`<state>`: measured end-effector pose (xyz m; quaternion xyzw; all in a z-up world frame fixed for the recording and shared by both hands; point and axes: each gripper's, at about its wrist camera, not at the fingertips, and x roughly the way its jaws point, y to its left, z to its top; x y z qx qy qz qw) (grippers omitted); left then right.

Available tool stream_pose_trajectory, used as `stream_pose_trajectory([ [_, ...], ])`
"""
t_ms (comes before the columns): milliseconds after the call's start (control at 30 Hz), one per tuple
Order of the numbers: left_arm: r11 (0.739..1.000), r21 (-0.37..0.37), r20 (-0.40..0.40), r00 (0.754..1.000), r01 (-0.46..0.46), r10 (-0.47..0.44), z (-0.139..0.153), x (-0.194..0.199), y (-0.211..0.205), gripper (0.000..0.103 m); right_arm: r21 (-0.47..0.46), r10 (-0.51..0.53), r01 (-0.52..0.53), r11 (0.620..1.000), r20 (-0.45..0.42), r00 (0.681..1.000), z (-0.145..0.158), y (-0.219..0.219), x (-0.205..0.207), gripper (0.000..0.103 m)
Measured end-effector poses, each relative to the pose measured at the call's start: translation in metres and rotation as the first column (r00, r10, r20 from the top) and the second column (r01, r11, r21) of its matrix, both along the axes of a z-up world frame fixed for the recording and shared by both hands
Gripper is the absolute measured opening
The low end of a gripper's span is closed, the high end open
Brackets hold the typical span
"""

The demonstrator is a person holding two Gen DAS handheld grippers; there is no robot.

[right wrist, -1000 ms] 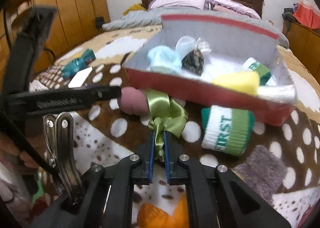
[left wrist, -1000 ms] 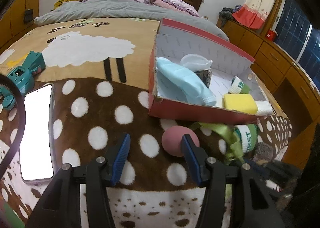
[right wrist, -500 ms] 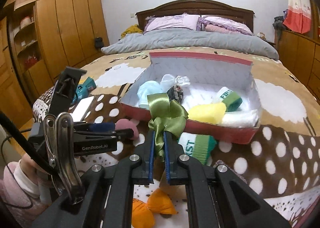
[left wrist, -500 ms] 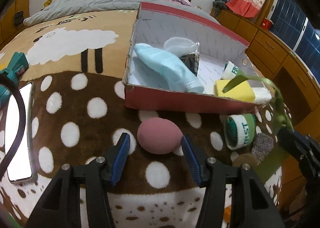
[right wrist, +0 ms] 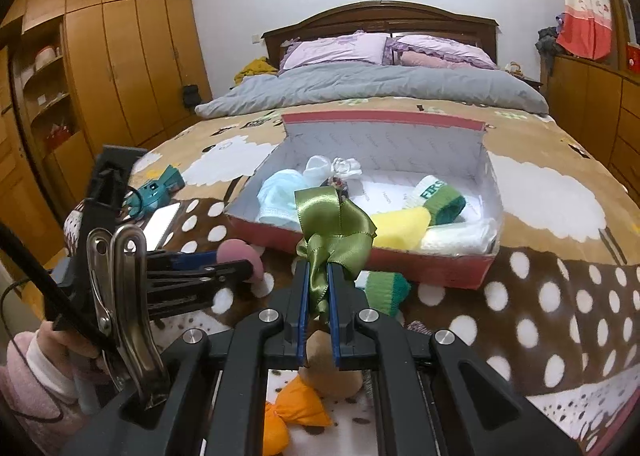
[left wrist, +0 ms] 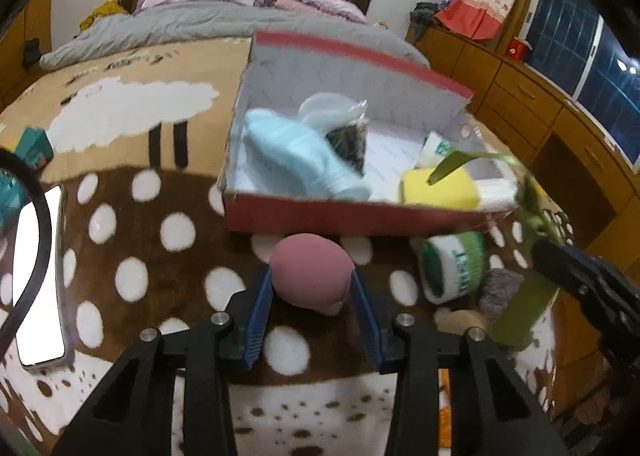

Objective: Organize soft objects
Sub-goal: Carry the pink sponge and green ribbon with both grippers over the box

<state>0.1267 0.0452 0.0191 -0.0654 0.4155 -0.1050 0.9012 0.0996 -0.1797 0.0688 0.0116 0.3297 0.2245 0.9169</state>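
A red cardboard box [left wrist: 360, 217] [right wrist: 440, 264] lies open on the bed, holding a light blue sock [left wrist: 304, 153], a yellow sponge [left wrist: 440, 187], a green-and-white roll [right wrist: 438, 195] and a small bag. My left gripper [left wrist: 312, 288] is shut on a pink soft ball [left wrist: 310, 276] just in front of the box; the ball also shows in the right wrist view [right wrist: 240, 254]. My right gripper [right wrist: 318, 288] is shut on a green ribbon bow [right wrist: 334, 230], held up in the air before the box.
A green-and-white wristband [left wrist: 454, 266], a grey fuzzy piece [left wrist: 500, 290], a brown plush [right wrist: 328, 372] and an orange soft piece [right wrist: 296, 412] lie on the spotted blanket. A phone [left wrist: 40, 276] and a teal tool [right wrist: 160, 187] lie left. Wooden cabinets stand right.
My left gripper moved forward and closed its fingers on the pink ball. My right gripper lifted the green bow higher, still in front of the box.
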Motion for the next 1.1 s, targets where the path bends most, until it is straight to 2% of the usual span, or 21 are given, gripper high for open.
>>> stream_pose_trajectory([
  [300, 0.999, 0.009, 0.093, 0.995, 0.043, -0.043, 0.044, 0.005, -0.020, 0.042, 0.000, -0.011, 0.011, 1.000, 0.048, 0.999, 0.017, -0.013, 0.009, 0.010],
  [567, 0.996, 0.022, 0.124, 0.989, 0.082, -0.084, 0.062, 0.032, -0.050, 0.042, -0.024, -0.017, 0.018, 1.000, 0.071, 0.997, 0.026, -0.018, 0.036, 0.010],
  [833, 0.994, 0.060, 0.112, 0.988, 0.096, -0.103, 0.053, 0.061, -0.072, 0.042, -0.035, -0.084, 0.086, 0.996, 0.071, 0.994, 0.023, -0.039, 0.078, 0.010],
  [1100, 0.993, 0.069, 0.071, 0.992, 0.096, -0.101, 0.033, 0.083, -0.081, 0.042, -0.057, -0.128, 0.130, 0.990, 0.029, 0.991, 0.003, -0.056, 0.119, 0.010],
])
